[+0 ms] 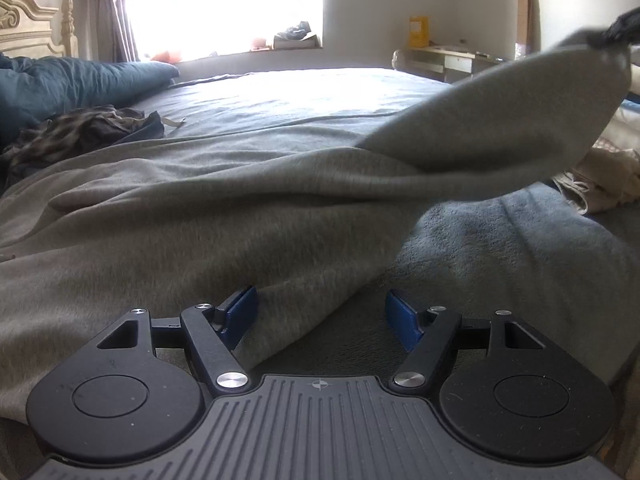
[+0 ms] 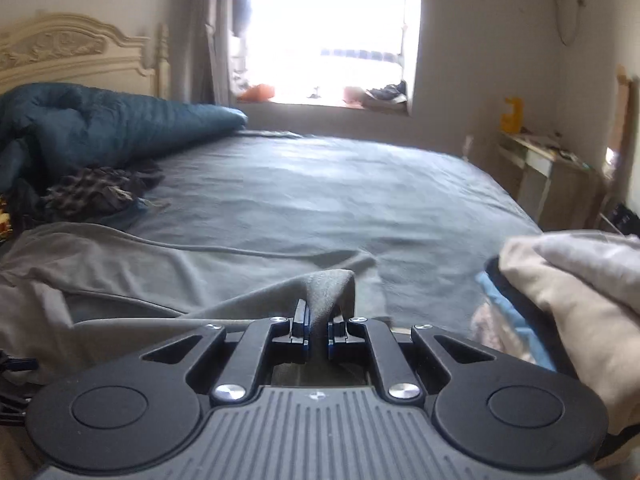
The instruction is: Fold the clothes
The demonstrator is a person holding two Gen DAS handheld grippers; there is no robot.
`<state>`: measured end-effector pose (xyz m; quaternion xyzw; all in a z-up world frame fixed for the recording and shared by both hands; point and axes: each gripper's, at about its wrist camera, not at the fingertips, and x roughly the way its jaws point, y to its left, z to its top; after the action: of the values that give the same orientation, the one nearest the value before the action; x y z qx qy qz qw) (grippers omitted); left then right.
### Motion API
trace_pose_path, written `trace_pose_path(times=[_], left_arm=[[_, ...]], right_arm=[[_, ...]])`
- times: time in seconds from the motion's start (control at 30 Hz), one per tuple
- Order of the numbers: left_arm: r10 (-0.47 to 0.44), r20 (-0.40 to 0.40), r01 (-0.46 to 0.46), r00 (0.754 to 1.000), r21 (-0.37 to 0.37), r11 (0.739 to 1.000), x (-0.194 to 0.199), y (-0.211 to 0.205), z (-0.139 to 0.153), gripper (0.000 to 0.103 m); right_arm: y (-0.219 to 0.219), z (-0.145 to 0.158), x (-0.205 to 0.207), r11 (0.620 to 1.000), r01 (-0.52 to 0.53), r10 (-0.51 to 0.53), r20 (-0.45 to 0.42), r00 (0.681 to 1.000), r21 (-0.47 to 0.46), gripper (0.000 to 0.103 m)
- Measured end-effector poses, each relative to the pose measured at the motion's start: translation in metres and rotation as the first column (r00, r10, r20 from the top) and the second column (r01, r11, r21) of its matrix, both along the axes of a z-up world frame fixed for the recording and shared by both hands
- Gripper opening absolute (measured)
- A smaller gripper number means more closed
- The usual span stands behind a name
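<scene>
A large grey garment (image 1: pixel 192 208) lies spread over the bed. In the left wrist view my left gripper (image 1: pixel 322 314) stands open low over the garment's near edge, which runs between its blue pads (image 1: pixel 240 312). One part of the garment (image 1: pixel 520 112) is lifted up to the right, where my right gripper (image 1: pixel 624 28) shows as a dark blur holding its tip. In the right wrist view my right gripper (image 2: pixel 319 330) is shut on a pinched fold of the grey garment (image 2: pixel 330 292), which trails down to the left onto the bed.
The bed has a grey-blue sheet (image 2: pixel 320 192). A teal duvet (image 2: pixel 100 124) and a dark patterned garment (image 2: pixel 92 192) lie near the headboard. Beige and light folded clothes (image 2: pixel 572 280) are stacked at the right. A desk (image 2: pixel 552 168) stands by the wall.
</scene>
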<state>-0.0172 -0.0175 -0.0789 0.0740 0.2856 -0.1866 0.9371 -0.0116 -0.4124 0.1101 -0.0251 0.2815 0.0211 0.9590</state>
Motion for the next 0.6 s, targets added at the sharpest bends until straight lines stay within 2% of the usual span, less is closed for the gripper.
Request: trace_pose_path(times=[0.13, 0.2, 0.27, 0.37, 0.43, 0.6], left_arm=[[-0.019, 0.005, 0.019, 1.000, 0.041, 0.999, -0.003, -0.001, -0.003, 0.071], [-0.027, 0.007, 0.026, 1.000, 0.061, 0.998, -0.005, 0.000, -0.003, 0.071], [-0.023, 0.004, 0.023, 1.000, 0.066, 0.998, -0.005, 0.001, -0.004, 0.071], [-0.011, -0.008, 0.011, 1.000, 0.046, 0.999, -0.004, 0.004, -0.004, 0.071], [-0.003, -0.010, 0.003, 1.000, 0.032, 0.999, -0.002, 0.005, -0.003, 0.071], [-0.016, 0.010, 0.016, 1.000, 0.026, 1.000, -0.003, 0.003, 0.002, 0.071]], right_arm=[[-0.028, -0.034, 0.030, 0.995, 0.080, -0.073, -0.111, 0.991, 0.062, 0.009], [-0.042, -0.040, 0.039, 0.984, 0.108, -0.089, -0.138, 0.986, 0.141, 0.009], [-0.055, -0.037, 0.046, 0.958, 0.143, -0.110, -0.139, 0.984, 0.250, 0.010], [-0.081, -0.036, 0.062, 0.893, 0.264, -0.209, -0.181, 0.961, 0.366, 0.015], [-0.086, -0.034, 0.046, 0.879, 0.240, -0.194, -0.150, 0.969, 0.413, 0.019], [-0.099, -0.030, 0.007, 0.835, 0.173, -0.162, -0.067, 0.984, 0.522, 0.019]])
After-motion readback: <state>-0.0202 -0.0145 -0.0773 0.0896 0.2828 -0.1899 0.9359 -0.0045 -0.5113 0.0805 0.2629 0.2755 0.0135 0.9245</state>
